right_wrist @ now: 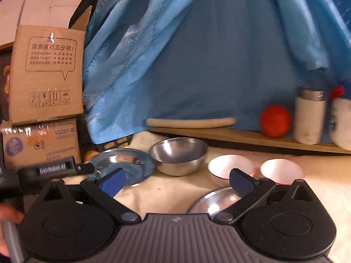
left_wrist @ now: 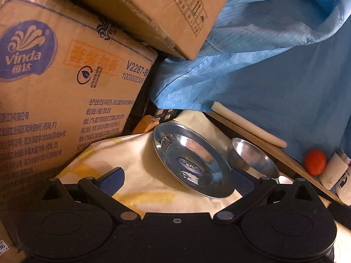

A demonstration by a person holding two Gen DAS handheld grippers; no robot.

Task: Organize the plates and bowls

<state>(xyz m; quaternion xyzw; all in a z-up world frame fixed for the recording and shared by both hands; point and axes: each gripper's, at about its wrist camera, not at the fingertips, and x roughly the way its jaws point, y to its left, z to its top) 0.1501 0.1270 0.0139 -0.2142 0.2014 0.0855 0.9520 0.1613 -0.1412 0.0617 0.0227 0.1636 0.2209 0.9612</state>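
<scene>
Cardboard boxes [right_wrist: 46, 74], two of them stacked, stand far left of the right gripper's [right_wrist: 176, 183] fingers, the lower one printed with a Vinda logo. Just beyond the left blue pad [right_wrist: 113, 180] lies a steel plate [right_wrist: 122, 161], flat on the cream cloth [right_wrist: 171, 192], with a sticker at its middle and nothing else in it. Ahead of the gap between the fingers sits one steel bowl [right_wrist: 178, 157], empty, touching or nearly touching that plate. Beyond the right pad stand two white bowls [right_wrist: 230, 166] with pinkish insides, both empty. A second steel plate [right_wrist: 216, 201] lies under the right finger, partly hidden. Farther right, on a wooden board, are one orange ball [right_wrist: 275, 120] and a white flask [right_wrist: 309, 115]; the white thing at the edge may be a second bottle, too blurred to say.

Both grippers stand released. The left gripper [left_wrist: 176, 182] has its jaws spread wide, grasping nothing, the steel plate and steel bowl lying just ahead of its right finger.
</scene>
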